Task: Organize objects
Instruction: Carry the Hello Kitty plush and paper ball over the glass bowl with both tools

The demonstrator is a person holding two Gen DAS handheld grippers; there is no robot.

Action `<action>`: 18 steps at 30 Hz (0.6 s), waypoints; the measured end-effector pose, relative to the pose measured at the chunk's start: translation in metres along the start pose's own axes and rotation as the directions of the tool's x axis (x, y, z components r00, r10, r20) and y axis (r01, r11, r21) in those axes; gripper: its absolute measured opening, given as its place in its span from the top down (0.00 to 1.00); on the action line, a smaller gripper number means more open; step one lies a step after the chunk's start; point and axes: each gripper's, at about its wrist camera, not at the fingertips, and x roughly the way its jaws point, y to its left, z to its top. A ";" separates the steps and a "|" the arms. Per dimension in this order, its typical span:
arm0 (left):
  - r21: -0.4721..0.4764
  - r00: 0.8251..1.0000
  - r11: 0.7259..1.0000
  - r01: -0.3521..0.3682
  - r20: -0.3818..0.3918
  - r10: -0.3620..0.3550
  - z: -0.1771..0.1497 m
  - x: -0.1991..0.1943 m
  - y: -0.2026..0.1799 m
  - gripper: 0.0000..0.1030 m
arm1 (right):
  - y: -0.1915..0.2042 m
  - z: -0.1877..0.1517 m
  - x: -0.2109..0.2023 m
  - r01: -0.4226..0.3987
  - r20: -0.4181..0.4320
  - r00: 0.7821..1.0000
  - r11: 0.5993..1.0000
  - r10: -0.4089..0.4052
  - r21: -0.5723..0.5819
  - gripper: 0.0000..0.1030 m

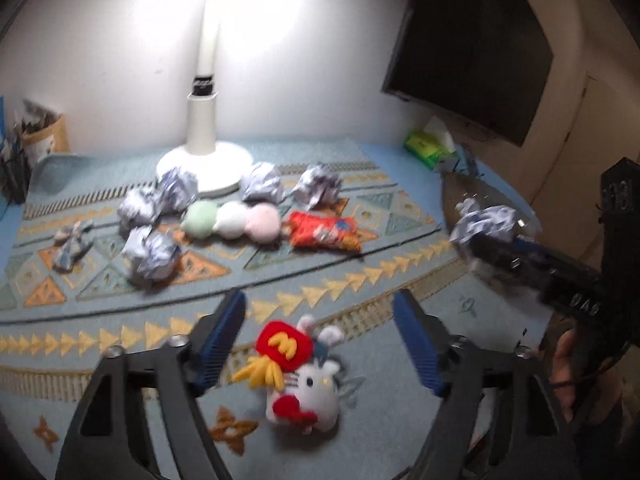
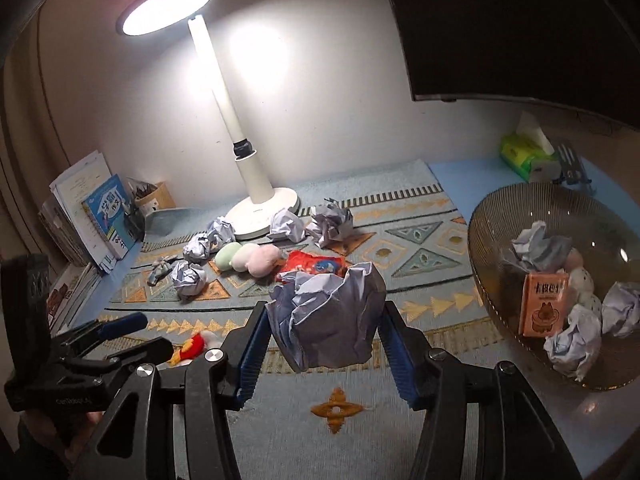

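Note:
My left gripper is open above the patterned rug. A white plush cat with a red fries pouch lies on the rug between its blue pads, and neither pad touches it. My right gripper is shut on a crumpled paper ball, held above the rug. In the left wrist view, the same ball hangs in the right gripper near the glass bowl. Several more paper balls lie near the lamp. The plush peeks out behind the left gripper.
The brown glass bowl at the right holds paper balls, an orange box and spotted eggs. A green-white-pink plush, a red snack bag and the white lamp base are mid-rug. Books stand at the left, a tissue pack far right.

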 end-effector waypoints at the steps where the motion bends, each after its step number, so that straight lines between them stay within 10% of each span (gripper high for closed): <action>1: -0.018 1.000 1.000 -0.024 -0.014 0.024 -0.010 0.001 0.006 0.14 | -0.004 -0.005 0.005 -0.009 -0.017 1.000 1.000 0.010 0.018 0.48; 7: -0.062 0.987 0.994 -0.095 -0.137 0.086 -0.053 0.034 0.016 0.17 | -0.008 -0.027 0.027 -0.058 -0.090 0.994 0.995 0.065 0.079 0.48; 9: -0.063 0.983 0.994 -0.093 -0.166 0.081 -0.056 0.045 0.018 0.33 | -0.008 -0.029 0.025 -0.059 -0.087 0.994 0.996 0.065 0.072 0.48; 11: -0.051 0.988 0.997 -0.064 -0.144 0.056 -0.055 0.045 0.015 0.50 | -0.010 -0.029 0.021 -0.056 -0.079 0.995 0.996 0.062 0.075 0.48; 18: 0.002 0.998 0.999 -0.040 -0.055 0.040 -0.025 0.029 -0.020 0.50 | -0.016 -0.009 -0.007 -0.038 -0.014 0.999 0.997 0.039 0.073 0.48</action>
